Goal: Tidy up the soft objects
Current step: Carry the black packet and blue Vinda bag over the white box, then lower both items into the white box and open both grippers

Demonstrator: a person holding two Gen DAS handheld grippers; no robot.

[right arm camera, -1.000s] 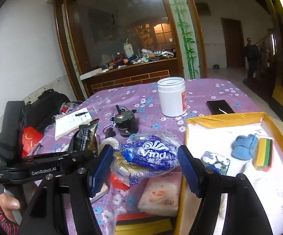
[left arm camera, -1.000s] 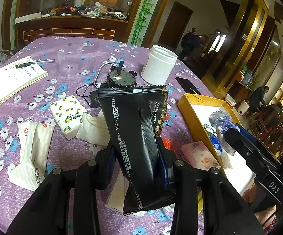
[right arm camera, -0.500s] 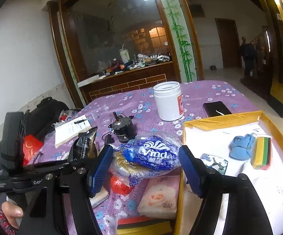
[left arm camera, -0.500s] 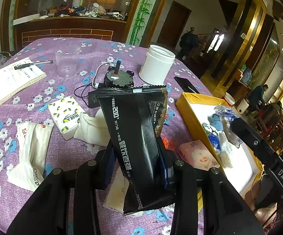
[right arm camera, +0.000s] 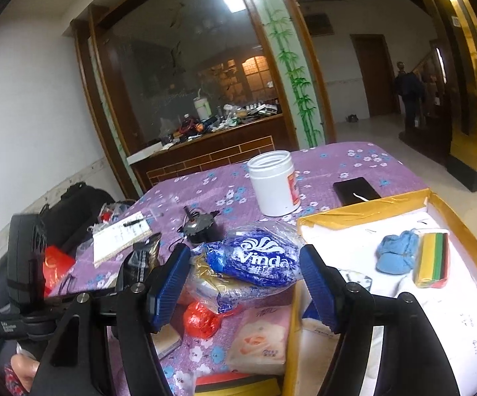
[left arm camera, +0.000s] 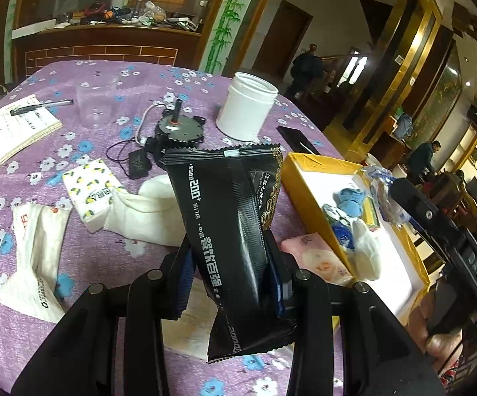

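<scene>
The left gripper (left arm camera: 230,274) is clamping a black foil packet (left arm camera: 228,227) upright above the purple floral table (left arm camera: 113,79). The right gripper (right arm camera: 243,280), jaws fairly wide, is holding a clear bag with a blue Vinda tissue pack (right arm camera: 255,260) beside the yellow-rimmed box (right arm camera: 364,208).

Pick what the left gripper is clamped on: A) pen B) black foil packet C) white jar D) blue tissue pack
B: the left gripper has its blue pads pressed on both sides of the black foil packet, holding it up off the table.

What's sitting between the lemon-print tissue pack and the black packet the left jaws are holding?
A white sock lies on the cloth between the lemon-print tissue pack and the black packet, as the left wrist view shows.
</scene>
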